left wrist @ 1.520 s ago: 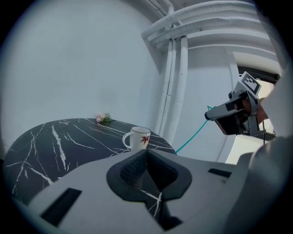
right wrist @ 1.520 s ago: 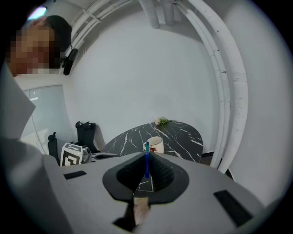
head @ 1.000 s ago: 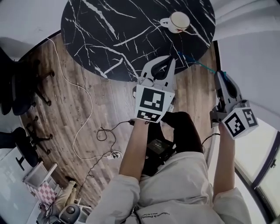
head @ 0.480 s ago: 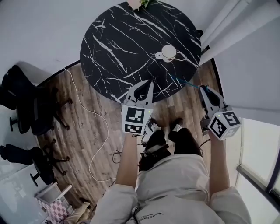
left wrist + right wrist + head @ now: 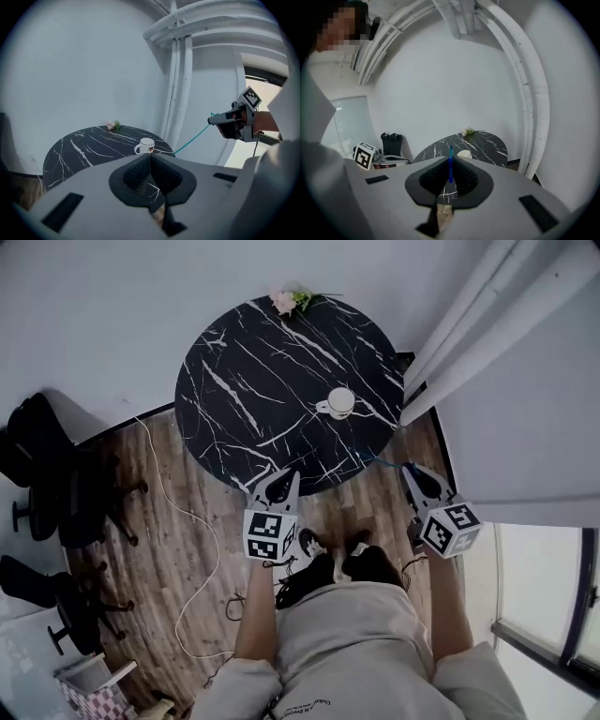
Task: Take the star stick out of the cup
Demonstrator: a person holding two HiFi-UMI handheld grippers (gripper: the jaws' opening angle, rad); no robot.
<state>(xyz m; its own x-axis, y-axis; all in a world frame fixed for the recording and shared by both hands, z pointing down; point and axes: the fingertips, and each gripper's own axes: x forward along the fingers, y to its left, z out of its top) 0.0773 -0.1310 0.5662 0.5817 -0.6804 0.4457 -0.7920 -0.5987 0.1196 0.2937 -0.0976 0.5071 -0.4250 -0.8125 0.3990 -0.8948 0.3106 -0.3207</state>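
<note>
Head view showed the right gripper (image 5: 407,468) clamping the stick (image 5: 450,164), which pointed toward nine o'clock, clear of the cup (image 5: 339,401) at ten o'clock; left gripper (image 5: 286,474) closed, empty.

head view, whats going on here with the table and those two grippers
A person stands by the round black table with a gripper in each hand. The right gripper has its jaws shut on the thin teal star stick, which is out of the white cup. The cup sits on the table. The left gripper has its jaws shut on nothing.
</note>
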